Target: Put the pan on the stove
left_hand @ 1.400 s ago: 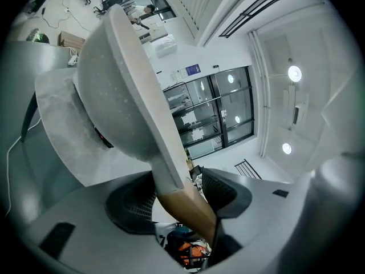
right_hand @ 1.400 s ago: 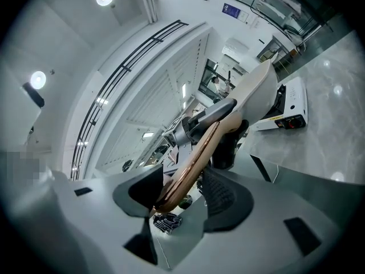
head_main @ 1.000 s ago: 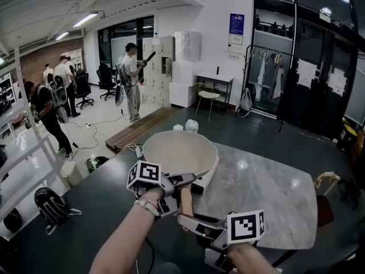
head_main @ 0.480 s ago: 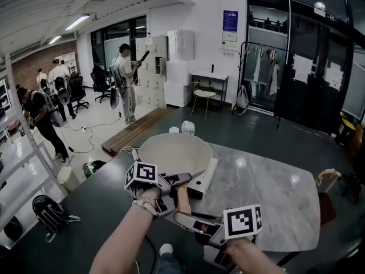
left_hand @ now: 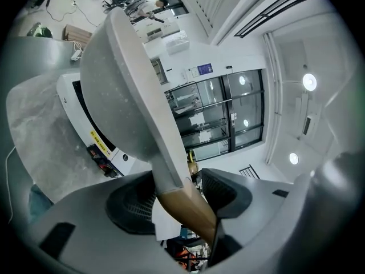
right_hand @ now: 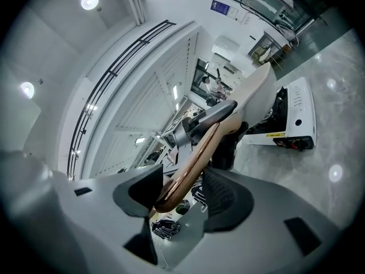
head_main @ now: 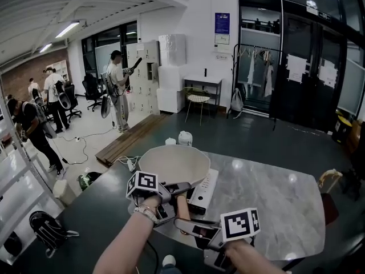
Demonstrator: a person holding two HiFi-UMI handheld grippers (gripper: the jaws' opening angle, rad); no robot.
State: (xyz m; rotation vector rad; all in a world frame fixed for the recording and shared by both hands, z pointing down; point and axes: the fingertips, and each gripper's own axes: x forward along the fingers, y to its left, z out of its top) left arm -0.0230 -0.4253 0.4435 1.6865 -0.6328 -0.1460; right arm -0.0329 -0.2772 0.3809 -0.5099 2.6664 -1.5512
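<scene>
A pale beige pan [head_main: 174,164] with a wooden handle [head_main: 182,206] is held over the white stove [head_main: 202,187] at the marble table's near left end. I cannot tell whether its base touches the stove. My left gripper [head_main: 171,190] is shut on the handle close to the pan bowl; in the left gripper view both pads press the handle [left_hand: 185,207] below the pan [left_hand: 122,90]. My right gripper [head_main: 191,227] is shut on the handle's free end [right_hand: 191,164], with the pan [right_hand: 256,93] and the stove [right_hand: 293,119] beyond it.
The grey marble table [head_main: 268,201] stretches to the right of the stove. Two small white containers [head_main: 185,138] stand just past the pan. A wooden chair back [head_main: 329,178] is at the table's right edge. Several people stand on the floor at the far left [head_main: 117,90].
The head view has tilted and pulled back. The pan with both grippers sits slightly lower and smaller in view, and more of the stove shows at its right. Both grips are unchanged.
</scene>
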